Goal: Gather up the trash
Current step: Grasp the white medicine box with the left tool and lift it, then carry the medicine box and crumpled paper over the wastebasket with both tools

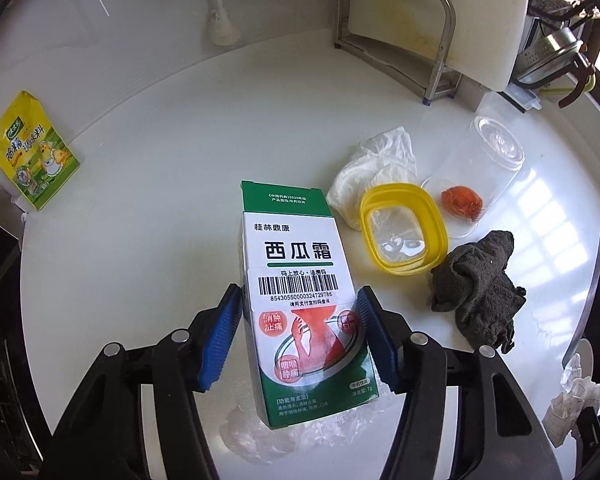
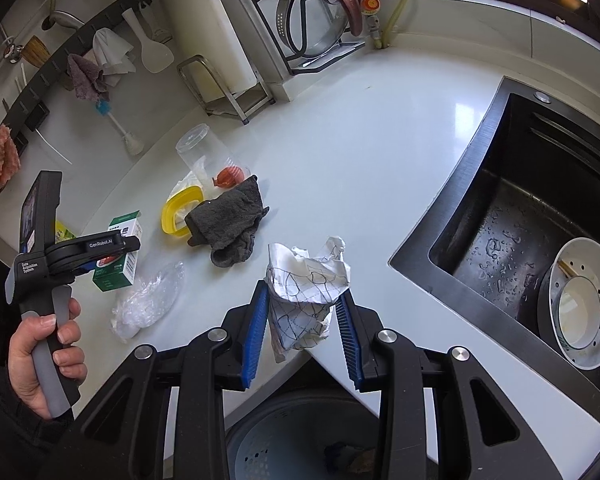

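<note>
The white worktop [image 2: 380, 128] runs beside a black sink [image 2: 512, 208] that holds a white bowl [image 2: 584, 304]. Below the worktop's edge sits a grey perforated bin [image 2: 296, 440]. On the worktop lie a dark grey cloth [image 1: 476, 284], a yellow-rimmed lid [image 1: 404, 232] and crumpled clear plastic [image 2: 148, 300]. The left tongs [image 1: 300, 340] straddle a green-and-white medicine box [image 1: 296, 280], blue pads at both its sides; whether they press it cannot be told. The right tongs [image 2: 302, 332] grip a crumpled paper ball [image 2: 304, 288] at the worktop's edge, above the bin.
</note>
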`<state>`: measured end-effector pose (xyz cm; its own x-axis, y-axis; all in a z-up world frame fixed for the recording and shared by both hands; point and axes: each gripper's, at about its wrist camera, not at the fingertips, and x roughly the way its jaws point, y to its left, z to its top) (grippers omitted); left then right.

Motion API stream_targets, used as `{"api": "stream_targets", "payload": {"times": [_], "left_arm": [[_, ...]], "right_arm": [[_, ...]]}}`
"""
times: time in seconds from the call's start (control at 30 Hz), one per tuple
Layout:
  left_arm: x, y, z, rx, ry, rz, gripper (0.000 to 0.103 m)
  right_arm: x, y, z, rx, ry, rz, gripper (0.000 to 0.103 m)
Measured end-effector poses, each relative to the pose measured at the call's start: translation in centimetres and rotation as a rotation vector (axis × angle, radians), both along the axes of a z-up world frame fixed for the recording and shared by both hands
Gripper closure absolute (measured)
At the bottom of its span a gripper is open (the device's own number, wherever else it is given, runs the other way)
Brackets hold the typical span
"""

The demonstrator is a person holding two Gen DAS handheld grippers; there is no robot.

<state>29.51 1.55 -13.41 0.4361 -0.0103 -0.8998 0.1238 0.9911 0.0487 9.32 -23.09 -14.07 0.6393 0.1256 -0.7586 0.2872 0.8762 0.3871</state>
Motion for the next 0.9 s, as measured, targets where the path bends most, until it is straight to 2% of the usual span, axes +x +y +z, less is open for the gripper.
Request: {"api": "stream_targets", "payload": {"times": [0.27,0.53,0.7,0.9], "left_arm": [[-3.6,2.1,4.9,-0.026,-0.069,0.01,0.045],[-11.0,3.4,9.0,-0.039,-0.143,0.046,0.045],[-16.5,3.6,9.6,-0.054,-0.15,0.103,0.045],[-22.9,2.4,8.9,-0.075,-0.134,0.15,0.045]], "right_arm": [[-0.2,0.8,2.1,-0.002,-0.047,0.06,0.07],[-1.3,2.1,4.3,-0.027,-0.048,0.213,0.07],[-3.7,2.6,5.5,-0.035,-0.049,0.321,0.07],[-7.6,2.6,5.8,-0.046,-0.036,0.433,0.07]]}}
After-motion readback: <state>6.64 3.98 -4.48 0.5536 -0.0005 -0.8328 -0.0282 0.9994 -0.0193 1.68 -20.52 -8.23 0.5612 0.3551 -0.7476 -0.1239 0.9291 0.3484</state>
